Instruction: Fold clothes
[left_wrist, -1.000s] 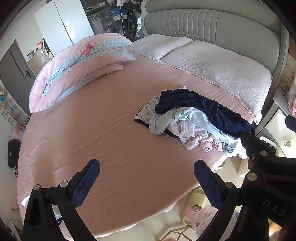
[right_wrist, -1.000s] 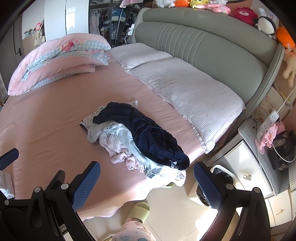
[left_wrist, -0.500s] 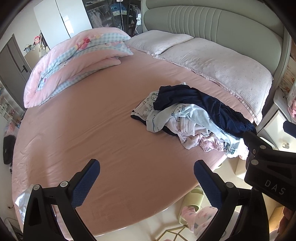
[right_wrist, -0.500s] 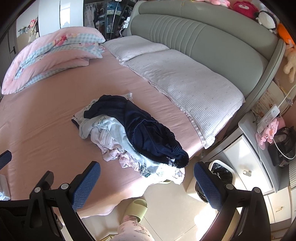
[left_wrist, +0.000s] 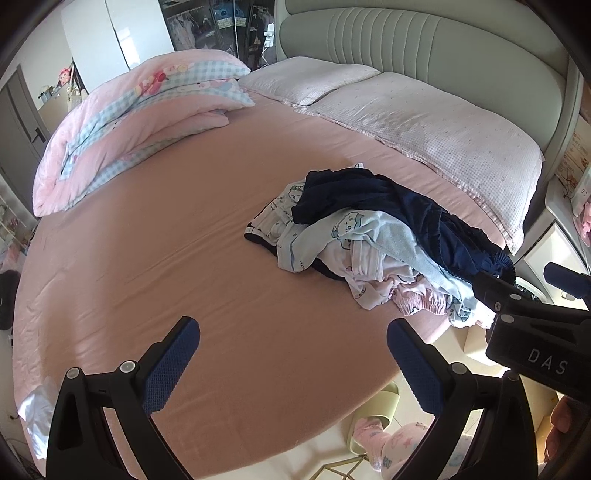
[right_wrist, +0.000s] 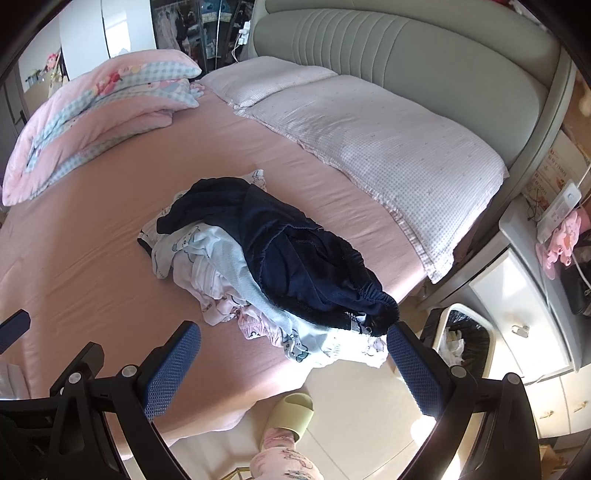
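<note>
Large bed with smooth pink sheet (left_wrist: 155, 258) fills both views, grey-green padded headboard (left_wrist: 424, 40) at 12 to 1 o'clock. Folded pink quilt with blue check panels (left_wrist: 122, 122) lies at 10 o'clock on the sheet; two pale checked pillows (right_wrist: 388, 147) run along the headboard side. Heap of unfolded clothes (left_wrist: 373, 240) sits on the sheet near the bed's near edge, at 3 o'clock in the left wrist view and dead centre in the right wrist view: dark navy garment with gathered waistband (right_wrist: 295, 254) on top, light blue cartoon-print piece (right_wrist: 221, 254) under it, pink and white printed pieces at the bottom, some spilling over the edge. White bedside cabinet (right_wrist: 517, 306) at 3 o'clock, bin with black liner (right_wrist: 465, 336) beside it. Left tool (left_wrist: 293, 354) hangs over bare sheet, fingers wide apart, gripping nothing. Right tool (right_wrist: 293, 354) hangs over the heap's near end, fingers wide apart, empty. Foot in green slipper (right_wrist: 291, 413) on floor at 6 o'clock.
</note>
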